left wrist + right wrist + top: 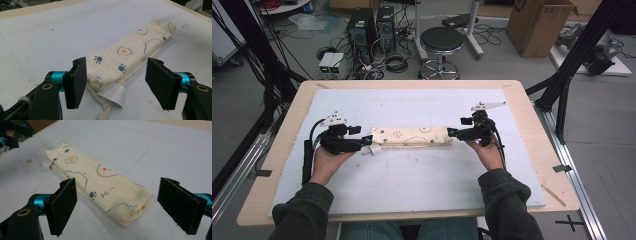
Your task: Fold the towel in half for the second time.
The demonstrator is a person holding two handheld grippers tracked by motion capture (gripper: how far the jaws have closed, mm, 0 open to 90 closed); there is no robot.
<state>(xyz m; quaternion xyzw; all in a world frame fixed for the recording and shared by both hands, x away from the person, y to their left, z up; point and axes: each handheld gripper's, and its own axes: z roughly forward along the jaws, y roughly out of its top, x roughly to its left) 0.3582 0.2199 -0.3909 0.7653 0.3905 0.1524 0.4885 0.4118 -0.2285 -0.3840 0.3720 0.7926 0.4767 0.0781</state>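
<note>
A: High view, quick?
B: Folded cloth (412, 136) lies lengthwise mid-table on the white mat (412, 185). Left gripper (368, 143) at its left end, right gripper (451, 132) at its right end, both pointing inward.

A: Left gripper view?
B: Jaws apart, not clamping. Cloth (125, 60) end sits between them, hard against the left pad (77, 82), clear of the right one. White tag (112, 94) sticks out at the near end.

A: Right gripper view?
B: Jaws apart, w/ the cloth (100, 186) end just ahead, btwn the pads, touching neither. Cloth runs off toward the far left.
</note>
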